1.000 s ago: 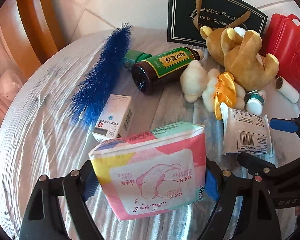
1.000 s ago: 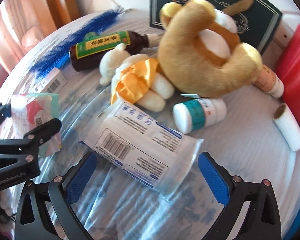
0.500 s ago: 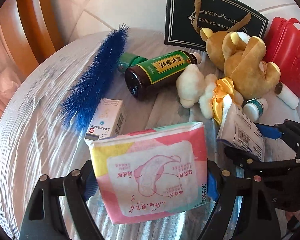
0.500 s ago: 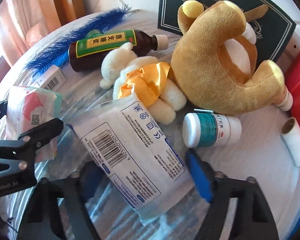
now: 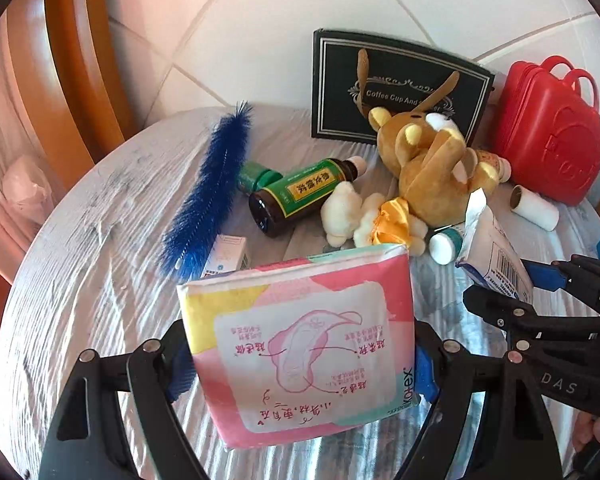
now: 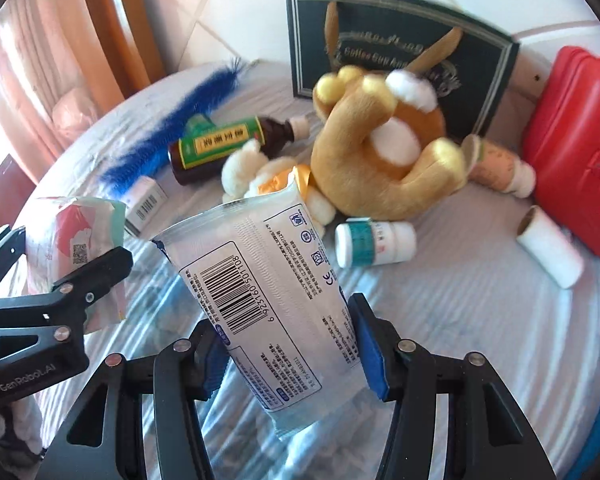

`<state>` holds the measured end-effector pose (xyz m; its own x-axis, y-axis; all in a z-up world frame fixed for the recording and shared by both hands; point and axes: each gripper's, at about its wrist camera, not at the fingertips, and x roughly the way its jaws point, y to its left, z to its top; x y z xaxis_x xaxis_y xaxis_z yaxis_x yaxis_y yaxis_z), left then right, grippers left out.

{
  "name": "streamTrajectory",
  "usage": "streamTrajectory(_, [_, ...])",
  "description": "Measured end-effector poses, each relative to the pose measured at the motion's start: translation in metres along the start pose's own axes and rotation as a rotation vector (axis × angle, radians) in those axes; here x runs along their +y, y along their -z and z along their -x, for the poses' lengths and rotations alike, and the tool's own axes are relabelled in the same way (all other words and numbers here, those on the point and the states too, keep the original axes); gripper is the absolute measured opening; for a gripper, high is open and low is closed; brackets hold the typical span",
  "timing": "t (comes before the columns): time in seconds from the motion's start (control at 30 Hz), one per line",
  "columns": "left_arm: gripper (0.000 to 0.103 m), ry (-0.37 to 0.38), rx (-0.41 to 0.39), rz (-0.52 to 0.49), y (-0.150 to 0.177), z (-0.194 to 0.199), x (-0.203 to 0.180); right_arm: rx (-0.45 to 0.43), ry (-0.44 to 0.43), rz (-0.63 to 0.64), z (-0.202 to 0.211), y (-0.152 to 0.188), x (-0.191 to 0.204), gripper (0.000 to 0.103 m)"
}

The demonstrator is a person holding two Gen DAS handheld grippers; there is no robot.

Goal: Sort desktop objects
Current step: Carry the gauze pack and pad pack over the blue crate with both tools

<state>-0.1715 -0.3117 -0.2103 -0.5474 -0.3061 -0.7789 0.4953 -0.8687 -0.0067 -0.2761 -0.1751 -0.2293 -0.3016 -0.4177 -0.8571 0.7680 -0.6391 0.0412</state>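
White striped cloth covers your round bench (image 5: 80,280). Nearest, your left gripper (image 5: 300,364) clamps its fingers on the pink and yellow soft pad packet (image 5: 300,344), held clear of the cloth. Your right gripper (image 6: 288,344) is closing its fingers on the white barcoded plastic pouch (image 6: 260,280), also raised. Beyond lie a brown green-labelled bottle (image 5: 300,196), a blue bristle brush (image 5: 208,196) and a tan plush bear (image 6: 380,160).

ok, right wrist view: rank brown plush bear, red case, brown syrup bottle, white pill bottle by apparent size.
1. brown plush bear, largest.
2. red case, cut off by the frame edge, so the gap to the bear is unsure.
3. brown syrup bottle.
4. white pill bottle, smallest, though it lies nearer the camera.
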Motion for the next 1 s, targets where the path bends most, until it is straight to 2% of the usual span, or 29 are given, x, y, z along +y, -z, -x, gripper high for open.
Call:
streamTrajectory(0.3, [0.083,0.071,-0.139,-0.051,-0.006,0.101,-0.032,-0.187,0.108,-0.019,0.120,0.005,0.015,0.054])
streamTrajectory(0.67, [0.083,0.197,-0.313,-0.168,0.002,0.219,-0.095,-0.403,0.301,-0.094,0.274,0.056,0.016,0.055])
streamTrajectory(0.83, [0.083,0.294,-0.379,-0.239,0.007,0.266,-0.148,-0.481,0.406,-0.153,0.344,0.092,0.002,0.055])
streamTrajectory(1.0, [0.083,0.429,-0.430,-0.332,0.016,0.311,-0.226,-0.530,0.523,-0.256,0.409,0.140,-0.033,0.055])
